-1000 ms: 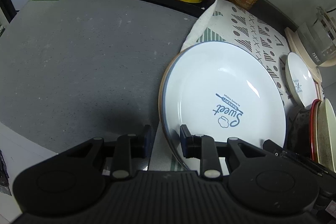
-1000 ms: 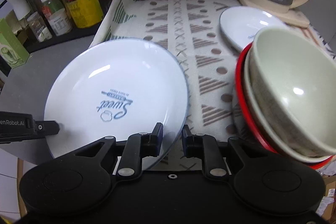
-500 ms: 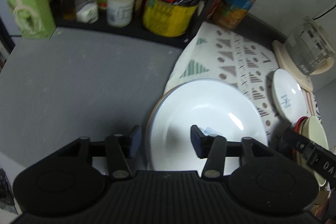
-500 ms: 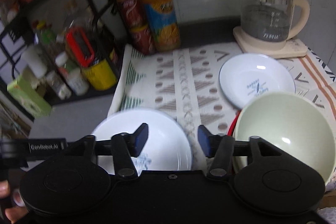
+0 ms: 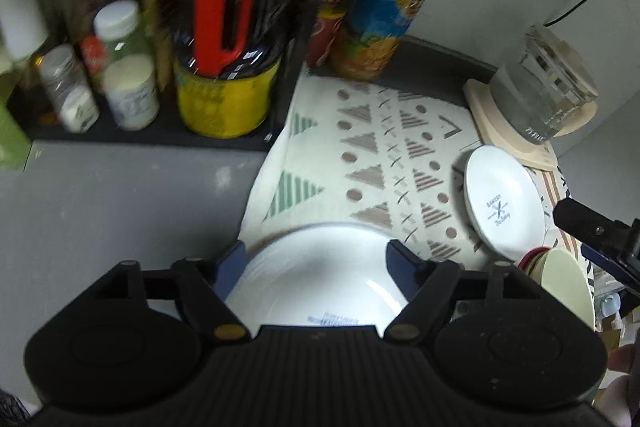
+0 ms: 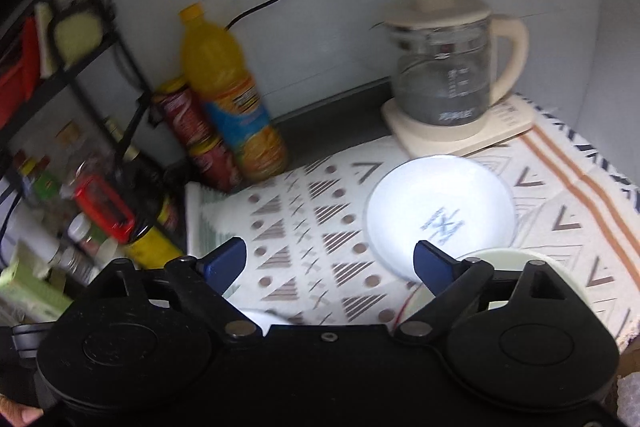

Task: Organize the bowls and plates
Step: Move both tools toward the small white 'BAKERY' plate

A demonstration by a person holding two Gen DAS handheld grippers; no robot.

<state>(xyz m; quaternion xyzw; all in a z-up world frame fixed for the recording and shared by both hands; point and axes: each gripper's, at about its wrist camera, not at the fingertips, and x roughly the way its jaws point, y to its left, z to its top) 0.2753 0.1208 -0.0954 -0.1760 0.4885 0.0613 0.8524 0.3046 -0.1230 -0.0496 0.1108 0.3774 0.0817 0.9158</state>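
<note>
The large white plate (image 5: 320, 275) with blue writing lies flat on the left edge of the patterned cloth (image 5: 372, 155). My left gripper (image 5: 318, 259) hovers above it, jaws opening, its pads clear of the plate. My right gripper (image 6: 330, 261) is also opening, over bare cloth with nothing between its fingers. Only a sliver of the large plate (image 6: 260, 317) shows there. A small white plate (image 6: 440, 215) (image 5: 502, 205) sits further back on the cloth. A pale green bowl (image 5: 560, 279) (image 6: 500, 257) rests on a red-rimmed stack to the right.
A glass kettle (image 6: 444, 75) on a cream base stands at the back right. An orange drink bottle (image 6: 232, 99) and red cans (image 6: 196, 135) stand against the wall. A black rack (image 5: 224, 67) of jars and bottles fills the left; grey counter (image 5: 120, 211) lies in front.
Both grippers let go of the large plate's rim, opened wide and lifted up and back. The plate stays on the cloth's left edge.
</note>
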